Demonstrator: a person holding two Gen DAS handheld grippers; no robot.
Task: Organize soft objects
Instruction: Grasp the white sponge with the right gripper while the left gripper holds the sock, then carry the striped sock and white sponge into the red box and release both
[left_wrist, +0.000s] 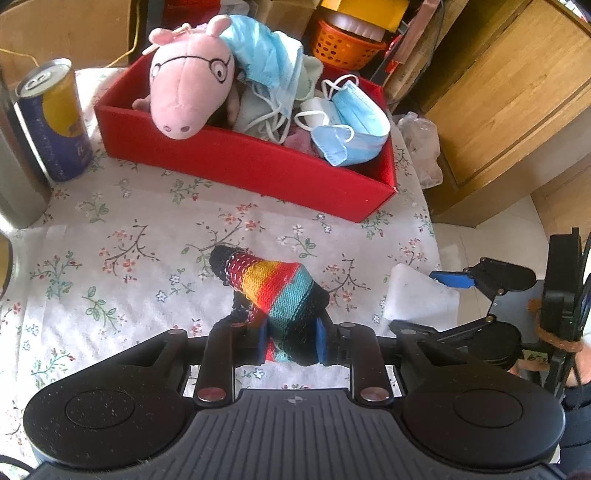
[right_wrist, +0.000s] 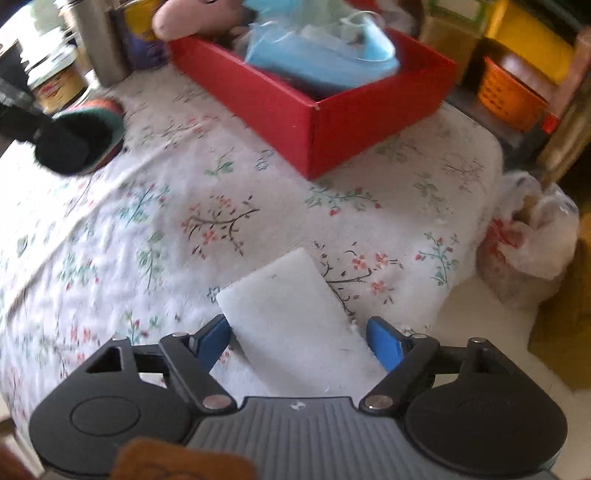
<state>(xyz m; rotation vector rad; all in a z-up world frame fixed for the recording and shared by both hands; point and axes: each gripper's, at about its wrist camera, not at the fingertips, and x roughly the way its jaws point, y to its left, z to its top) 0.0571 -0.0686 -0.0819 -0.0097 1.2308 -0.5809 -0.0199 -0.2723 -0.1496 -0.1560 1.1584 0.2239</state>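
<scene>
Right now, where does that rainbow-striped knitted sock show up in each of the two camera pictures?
Left wrist view: the striped sock is at bottom centre, clamped in the left gripper.
Right wrist view: the sock is blurred at the far left edge.
Shared landmark: the red box.

Left hand-held gripper (left_wrist: 291, 341): blue pads closed tight on a striped knit sock (left_wrist: 275, 295), lifted above tabletop. Right hand-held gripper (right_wrist: 299, 341): fingers spread wide either side of a white sponge (right_wrist: 295, 314), low, angled forward.
</scene>
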